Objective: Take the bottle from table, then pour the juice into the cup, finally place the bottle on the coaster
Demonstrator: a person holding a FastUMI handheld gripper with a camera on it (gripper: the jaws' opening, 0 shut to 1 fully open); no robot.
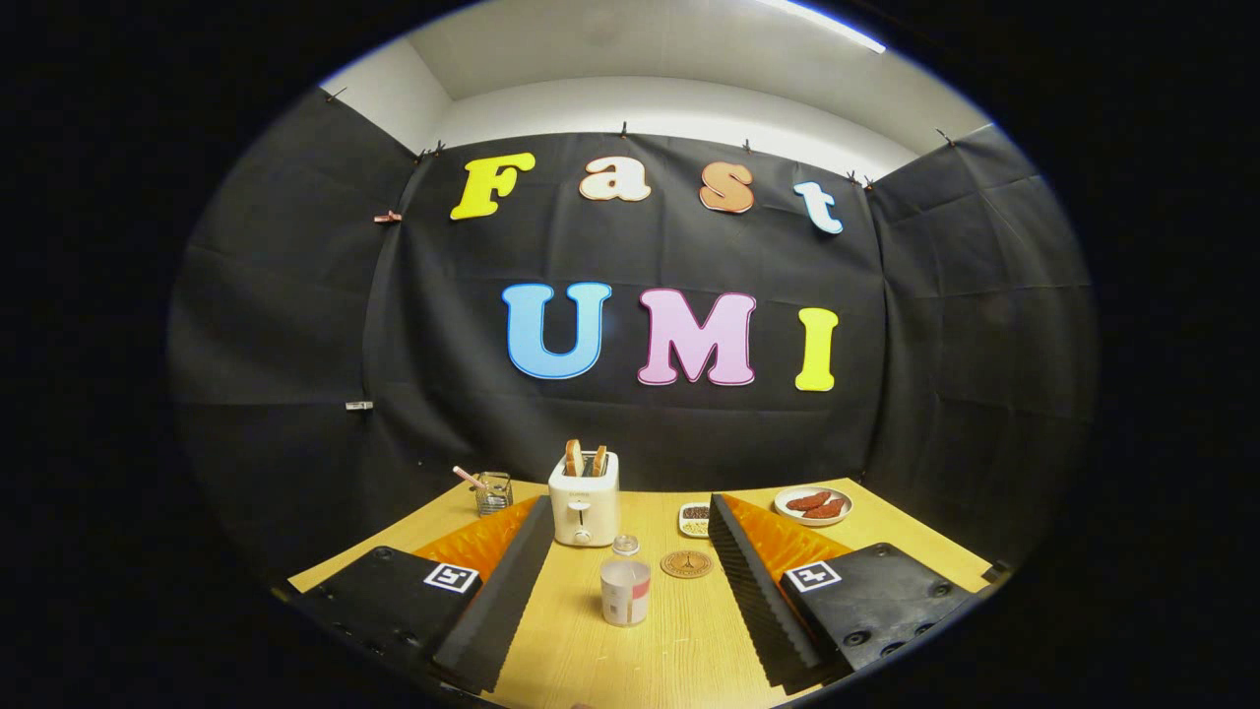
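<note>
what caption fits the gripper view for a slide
Open fingers frame a bottle on the table, coaster beside it, toaster behind.

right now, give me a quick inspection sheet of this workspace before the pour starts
surface: light wooden table, bare grain between the fingers
job's things: bottle upright with its cap on, standing between and just ahead of the fingers; round coaster flat on the table beside the bottle, nothing on it; glass cup with a straw, far back beyond one finger
clutter: white toaster with two slices up, behind the bottle; small divided dish beyond the coaster; plate of reddish food at the far corner
grippers: claw open, fingers wide apart either side of the bottle, touching nothing
cables: nothing seen
surroundings: black cloth booth wall, white ceiling above
</note>
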